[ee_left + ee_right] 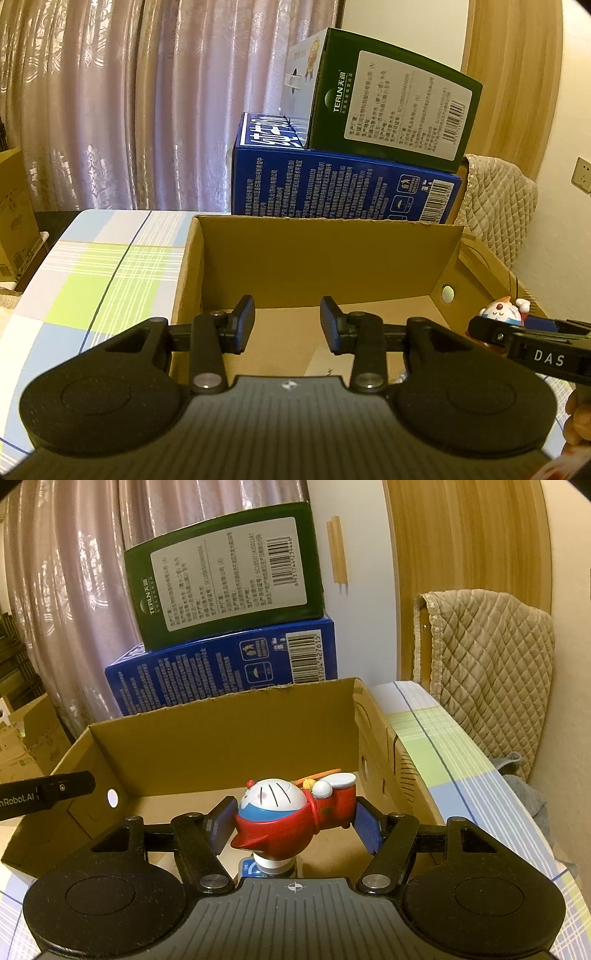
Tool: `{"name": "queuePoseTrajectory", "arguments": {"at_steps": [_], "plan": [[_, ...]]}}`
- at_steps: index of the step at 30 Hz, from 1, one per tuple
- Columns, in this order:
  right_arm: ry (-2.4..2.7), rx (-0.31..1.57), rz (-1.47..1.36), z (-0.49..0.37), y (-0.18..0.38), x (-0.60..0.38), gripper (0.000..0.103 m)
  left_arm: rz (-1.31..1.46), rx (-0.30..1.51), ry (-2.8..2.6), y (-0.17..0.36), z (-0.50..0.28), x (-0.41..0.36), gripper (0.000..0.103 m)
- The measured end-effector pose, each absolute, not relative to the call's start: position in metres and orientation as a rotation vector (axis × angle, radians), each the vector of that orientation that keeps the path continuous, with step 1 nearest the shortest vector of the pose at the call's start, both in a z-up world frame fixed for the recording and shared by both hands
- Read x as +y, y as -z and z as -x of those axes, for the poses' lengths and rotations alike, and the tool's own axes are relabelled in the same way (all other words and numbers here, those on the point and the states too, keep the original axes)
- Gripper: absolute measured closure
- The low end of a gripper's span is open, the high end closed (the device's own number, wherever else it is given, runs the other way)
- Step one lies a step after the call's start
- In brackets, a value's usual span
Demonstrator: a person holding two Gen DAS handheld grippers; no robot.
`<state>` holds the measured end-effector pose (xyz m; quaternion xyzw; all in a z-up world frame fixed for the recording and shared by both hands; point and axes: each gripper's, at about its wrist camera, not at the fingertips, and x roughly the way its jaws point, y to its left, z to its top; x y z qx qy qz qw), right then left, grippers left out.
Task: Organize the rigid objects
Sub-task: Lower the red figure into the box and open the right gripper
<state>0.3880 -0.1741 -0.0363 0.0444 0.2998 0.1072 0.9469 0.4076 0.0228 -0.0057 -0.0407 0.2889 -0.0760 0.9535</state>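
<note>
An open cardboard box stands on the checked tablecloth. My left gripper hangs over the box's near left part, open, with nothing between its fingers. My right gripper is shut on a toy figure, a blue-and-white cartoon cat in a red plane, held above the inside of the box. In the left wrist view the toy peeks out at the right behind a right-gripper finger. A left-gripper finger shows at the left edge of the right wrist view.
Behind the box a green carton lies on a blue carton, in front of a curtain. A chair with a quilted cover stands at the table's right end. More cardboard boxes sit on the floor to the left.
</note>
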Motion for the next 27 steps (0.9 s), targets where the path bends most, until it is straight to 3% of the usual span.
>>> {"name": "queuePoseTrajectory", "arguments": {"at_steps": [27], "plan": [[-0.245,0.605,-0.065,-0.3865,0.0380,-0.1691,0.039,0.093,0.581,0.157,0.0007,-0.4081,0.0236,0.069]]}}
